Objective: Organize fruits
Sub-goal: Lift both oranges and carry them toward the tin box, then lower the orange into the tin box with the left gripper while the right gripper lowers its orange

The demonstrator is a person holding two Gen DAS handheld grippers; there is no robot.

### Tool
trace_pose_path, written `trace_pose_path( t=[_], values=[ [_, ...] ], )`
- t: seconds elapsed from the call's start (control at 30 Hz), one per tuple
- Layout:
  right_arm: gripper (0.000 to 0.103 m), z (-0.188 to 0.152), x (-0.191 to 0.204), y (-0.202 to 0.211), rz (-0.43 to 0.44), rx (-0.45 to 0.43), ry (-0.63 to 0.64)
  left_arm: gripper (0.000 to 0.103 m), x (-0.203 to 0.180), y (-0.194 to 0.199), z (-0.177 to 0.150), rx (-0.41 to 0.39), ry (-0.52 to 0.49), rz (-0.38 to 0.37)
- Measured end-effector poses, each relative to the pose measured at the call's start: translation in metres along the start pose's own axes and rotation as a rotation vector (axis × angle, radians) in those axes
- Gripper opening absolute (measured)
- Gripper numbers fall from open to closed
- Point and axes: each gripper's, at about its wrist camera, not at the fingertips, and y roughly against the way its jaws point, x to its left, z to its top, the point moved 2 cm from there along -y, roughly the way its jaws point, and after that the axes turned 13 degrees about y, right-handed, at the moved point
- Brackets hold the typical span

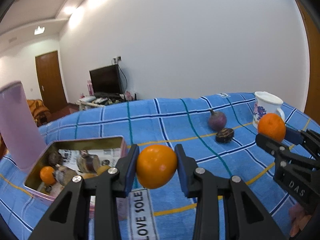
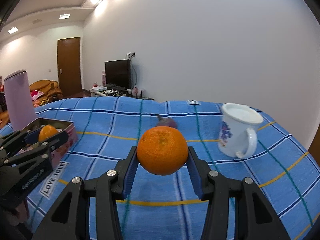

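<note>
Smooth orange (image 1: 156, 166) was pinched by left tool (image 1: 157, 167), tin (image 1: 80, 142) just left, nearer it. Mandarin (image 2: 162, 150) was clamped in right tool (image 2: 162, 154), farther right.

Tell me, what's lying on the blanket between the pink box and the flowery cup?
Between the pink box and the cup, the left wrist view shows two dark purple fruits on the blanket.

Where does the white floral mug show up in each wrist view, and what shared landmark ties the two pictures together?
Left wrist view: the white floral mug stands at the far right on the blue plaid cloth, behind the orange in the right gripper.
Right wrist view: the mug is right of centre, handle facing the camera.
Shared landmark: the open tin at left.
</note>
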Motion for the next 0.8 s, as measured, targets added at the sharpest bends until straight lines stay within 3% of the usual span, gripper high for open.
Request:
trace_pose_path(
  t=[0.47, 0.8],
  values=[
    [0.050, 0.015, 0.053, -0.008, 0.111, -0.007, 0.008, 0.038, 0.039, 0.000, 0.015, -0.018, 0.042, 0.052],
    [0.050, 0.040, 0.100, -0.016, 0.196, -0.037, 0.026, 0.038, 0.109, -0.007, 0.036, -0.033, 0.132, 0.152]
  ],
)
